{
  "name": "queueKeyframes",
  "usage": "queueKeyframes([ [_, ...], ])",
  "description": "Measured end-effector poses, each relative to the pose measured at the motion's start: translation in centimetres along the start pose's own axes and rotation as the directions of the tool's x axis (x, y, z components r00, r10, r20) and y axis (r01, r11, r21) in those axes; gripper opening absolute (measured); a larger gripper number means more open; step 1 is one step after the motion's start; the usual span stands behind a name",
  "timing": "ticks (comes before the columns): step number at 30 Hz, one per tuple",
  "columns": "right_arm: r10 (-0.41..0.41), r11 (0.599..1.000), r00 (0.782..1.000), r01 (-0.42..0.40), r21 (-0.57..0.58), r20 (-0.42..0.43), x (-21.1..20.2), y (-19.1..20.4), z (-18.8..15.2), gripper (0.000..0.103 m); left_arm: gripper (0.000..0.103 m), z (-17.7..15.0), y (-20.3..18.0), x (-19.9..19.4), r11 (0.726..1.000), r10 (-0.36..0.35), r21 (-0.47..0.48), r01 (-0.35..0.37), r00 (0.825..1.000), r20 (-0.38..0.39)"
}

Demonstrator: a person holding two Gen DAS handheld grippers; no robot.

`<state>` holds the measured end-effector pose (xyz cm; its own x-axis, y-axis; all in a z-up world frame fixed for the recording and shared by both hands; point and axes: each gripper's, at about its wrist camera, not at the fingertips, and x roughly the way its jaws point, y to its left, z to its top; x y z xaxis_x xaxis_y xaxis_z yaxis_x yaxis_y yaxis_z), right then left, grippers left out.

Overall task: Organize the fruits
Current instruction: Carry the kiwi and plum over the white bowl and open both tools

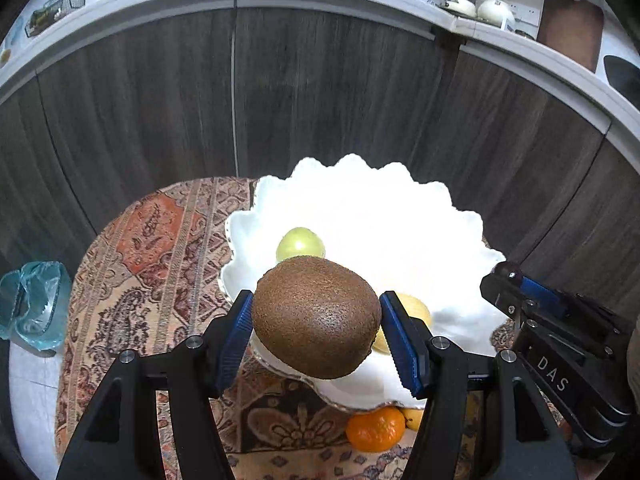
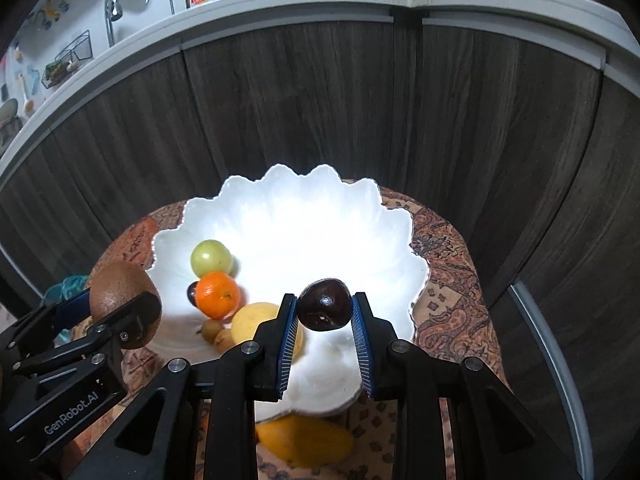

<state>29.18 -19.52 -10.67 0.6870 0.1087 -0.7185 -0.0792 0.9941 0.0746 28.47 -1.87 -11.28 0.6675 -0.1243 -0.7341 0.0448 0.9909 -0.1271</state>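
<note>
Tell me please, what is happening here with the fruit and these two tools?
A person is sorting fruit into a white scalloped bowl on a patterned cloth, using two hand-held grippers. The left gripper is clamped on a brown kiwi; the right gripper is clamped on a small dark fruit. Both are held over the near part of the bowl. Inside already lie a green fruit, an orange and a yellow fruit. A few fruits remain on the cloth.
</note>
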Motion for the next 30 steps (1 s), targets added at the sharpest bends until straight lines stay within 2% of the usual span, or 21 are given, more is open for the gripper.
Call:
queueKeyframes([
  [13,-0.009,1.0,0.999,0.01,0.01,-0.049,3.9,-0.8,-0.2,0.029,0.063,-0.5,0.3,4.2,1.0,-0.012,-0.009,0.011,0.997,-0.077],
  [17,-0.015,1.0,0.999,0.016,0.006,-0.044,4.3,-0.7,-0.2,0.031,0.063,-0.8,0.4,4.8,1.0,0.005,0.003,-0.005,0.995,-0.102],
  [18,-0.018,1.0,0.999,0.019,0.005,-0.042,4.3,-0.7,-0.1,0.032,0.064,-0.7,0.4,4.7,1.0,0.009,0.003,-0.009,0.996,-0.09],
  [19,-0.027,1.0,0.999,0.027,0.003,-0.038,4.2,-0.7,-0.1,0.04,0.07,-0.7,0.5,4.4,1.0,0.024,0.007,-0.024,0.997,-0.075],
  [20,-0.039,0.999,0.999,0.039,0.002,-0.031,4.1,-0.7,-0.1,0.054,0.074,-0.6,0.5,4.1,0.999,0.039,0.01,-0.038,0.997,-0.062],
  [21,-0.05,0.999,0.999,0.05,0.004,-0.021,3.9,-0.7,0.0,0.06,0.081,-0.5,0.5,3.8,0.999,0.051,0.013,-0.05,0.998,-0.048],
  [22,-0.063,0.998,0.998,0.063,0.008,-0.008,3.6,-0.8,0.0,0.069,0.082,-0.4,0.4,3.5,0.998,0.058,0.017,-0.058,0.998,-0.032],
  [30,-0.094,0.995,0.995,0.093,0.04,0.036,1.6,-1.5,0.2,0.078,0.09,-0.2,0.1,1.8,0.996,0.083,0.027,-0.083,0.997,0.0],
])
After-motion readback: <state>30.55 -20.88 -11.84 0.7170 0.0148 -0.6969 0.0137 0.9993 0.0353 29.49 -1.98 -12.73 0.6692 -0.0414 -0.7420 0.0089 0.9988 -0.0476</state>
